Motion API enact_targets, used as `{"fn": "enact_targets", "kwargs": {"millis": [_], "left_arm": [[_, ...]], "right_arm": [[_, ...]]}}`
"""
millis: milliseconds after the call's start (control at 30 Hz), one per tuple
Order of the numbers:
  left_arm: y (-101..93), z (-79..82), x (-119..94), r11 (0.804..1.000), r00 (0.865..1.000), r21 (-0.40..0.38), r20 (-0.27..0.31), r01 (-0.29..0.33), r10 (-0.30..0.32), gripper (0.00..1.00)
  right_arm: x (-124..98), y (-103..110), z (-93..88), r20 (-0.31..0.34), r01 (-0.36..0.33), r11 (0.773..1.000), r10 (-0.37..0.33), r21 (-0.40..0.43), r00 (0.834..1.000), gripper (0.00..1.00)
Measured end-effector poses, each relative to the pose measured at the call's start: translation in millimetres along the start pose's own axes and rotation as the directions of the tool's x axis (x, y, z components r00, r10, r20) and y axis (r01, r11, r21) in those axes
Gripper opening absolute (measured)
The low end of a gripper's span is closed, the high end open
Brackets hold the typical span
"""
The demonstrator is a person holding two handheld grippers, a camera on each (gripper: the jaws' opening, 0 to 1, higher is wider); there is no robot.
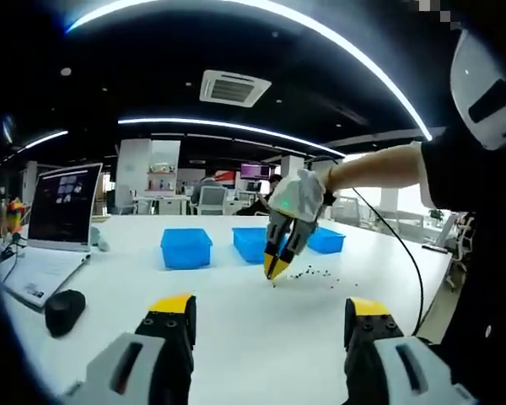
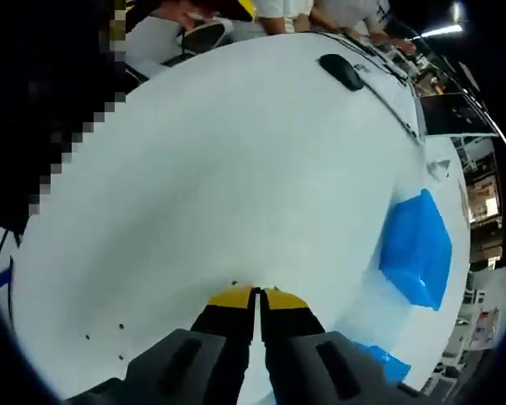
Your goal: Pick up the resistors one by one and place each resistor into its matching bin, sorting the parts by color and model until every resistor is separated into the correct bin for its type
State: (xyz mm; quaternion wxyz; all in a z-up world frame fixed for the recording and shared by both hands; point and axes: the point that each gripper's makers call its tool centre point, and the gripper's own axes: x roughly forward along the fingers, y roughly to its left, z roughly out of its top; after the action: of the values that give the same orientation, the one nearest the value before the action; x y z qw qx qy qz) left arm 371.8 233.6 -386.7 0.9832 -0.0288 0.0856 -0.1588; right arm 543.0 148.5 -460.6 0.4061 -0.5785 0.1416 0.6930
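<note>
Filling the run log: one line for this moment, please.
left claw: open, idle over table | right claw: shut, tips at resistors | resistor held: cannot tell | bins: beyond pile

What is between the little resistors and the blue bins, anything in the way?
Nothing visible. In the left gripper view, the resistors lie scattered on the white table, and the blue bins sit just behind them across bare tabletop. The right gripper points down at the pile's edge.

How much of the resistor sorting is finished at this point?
Nothing visibly sorted: what the three bins hold cannot be made out. The right hand-held gripper has its jaws together at the scattered resistors; a grasp can't be confirmed. The left hand-held gripper is open. The pile remains.
</note>
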Motion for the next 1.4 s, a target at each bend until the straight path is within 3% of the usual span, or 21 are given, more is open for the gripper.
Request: {"fn": "enact_targets", "kwargs": {"millis": [33,67,133,233,300,400,433,467,600,667,700,733,767,867,933,1033,1167,1300,1367,1400], "left_arm": [[-0.1,0.7,0,1.000,1.000,0.001,0.002,0.000,0.000,0.72],[-0.2,1.8,0,1.000,1.000,0.001,0.006,0.000,0.000,0.72],[0.0,4.7,1,1.000,1.000,0.006,0.012,0.000,0.000,0.72],[1.5,10.2,0,1.000,1.000,0.013,0.024,-0.005,0.005,0.72],[3.8,14.6,0,1.000,0.999,0.013,0.035,-0.014,0.013,0.72],[6.0,20.6,0,0.999,0.999,0.019,0.048,-0.027,0.026,0.72],[6.4,23.0,-1,0.999,0.998,0.022,0.054,-0.031,0.030,0.72],[6.7,25.3,-1,0.999,0.998,0.022,0.060,-0.036,0.034,0.72],[7.7,31.9,-3,0.998,0.995,0.017,0.083,-0.055,0.054,0.72],[9.1,33.2,-4,0.997,0.994,0.015,0.089,-0.070,0.068,0.72],[9.6,33.4,-5,0.997,0.993,0.017,0.089,-0.076,0.074,0.72],[9.9,33.7,-5,0.997,0.993,0.017,0.091,-0.080,0.078,0.72],[10.4,33.8,-6,0.996,0.992,0.016,0.091,-0.084,0.082,0.72],[10.3,34.9,-10,0.995,0.991,0.022,0.093,-0.094,0.092,0.72],[11.6,36.1,-13,0.994,0.990,0.022,0.099,-0.103,0.101,0.72],[15.1,37.4,-17,0.993,0.987,0.016,0.107,-0.120,0.117,0.72],[18.6,40.3,-22,0.991,0.984,0.012,0.119,-0.132,0.130,0.72],[22.4,39.6,-25,0.990,0.983,0.008,0.121,-0.140,0.138,0.72],[24.4,38.4,-27,0.990,0.983,0.006,0.119,-0.144,0.142,0.72],[25.6,37.8,-28,0.989,0.982,0.003,0.118,-0.146,0.145,0.72]], "right_arm": [[-7,-2,0.6,0.017,0.027,0.999,-0.028,0.043,0.999,0.06],[-17,-6,5.5,0.073,0.064,0.992,-0.072,0.109,0.995,0.06],[-35,-9,13.0,0.159,0.114,0.968,-0.152,0.225,0.976,0.06],[-63,-12,20.7,0.266,0.169,0.907,-0.284,0.385,0.921,0.06],[-85,-12,25.1,0.334,0.197,0.849,-0.392,0.491,0.857,0.06],[-113,-9,24.5,0.376,0.220,0.736,-0.550,0.640,0.746,0.06],[-123,-8,22.6,0.373,0.235,0.684,-0.615,0.691,0.694,0.06],[-130,-6,19.5,0.359,0.253,0.647,-0.657,0.719,0.663,0.06],[-153,0,18.3,0.299,0.313,0.490,-0.814,0.813,0.498,0.06],[-160,0,21.8,0.286,0.319,0.450,-0.847,0.834,0.449,0.06],[-166,-2,25.3,0.285,0.321,0.432,-0.864,0.843,0.414,0.06],[-170,-5,26.5,0.281,0.325,0.416,-0.877,0.850,0.389,0.06],[-172,-11,30.8,0.282,0.309,0.406,-0.883,0.860,0.375,0.06],[-170,-31,40.3,0.287,0.301,0.405,-0.884,0.863,0.368,0.06],[-166,-52,50.0,0.306,0.294,0.421,-0.879,0.858,0.366,0.06],[-157,-85,55.1,0.311,0.279,0.423,-0.877,0.862,0.366,0.06],[-147,-135,44.7,0.272,0.255,0.373,-0.894,0.892,0.356,0.06],[-129,-190,31.7,0.225,0.268,0.338,-0.898,0.902,0.377,0.06],[-118,-207,26.9,0.191,0.263,0.314,-0.894,0.912,0.404,0.06],[-114,-215,27.7,0.189,0.263,0.313,-0.893,0.913,0.408,0.06]]}}
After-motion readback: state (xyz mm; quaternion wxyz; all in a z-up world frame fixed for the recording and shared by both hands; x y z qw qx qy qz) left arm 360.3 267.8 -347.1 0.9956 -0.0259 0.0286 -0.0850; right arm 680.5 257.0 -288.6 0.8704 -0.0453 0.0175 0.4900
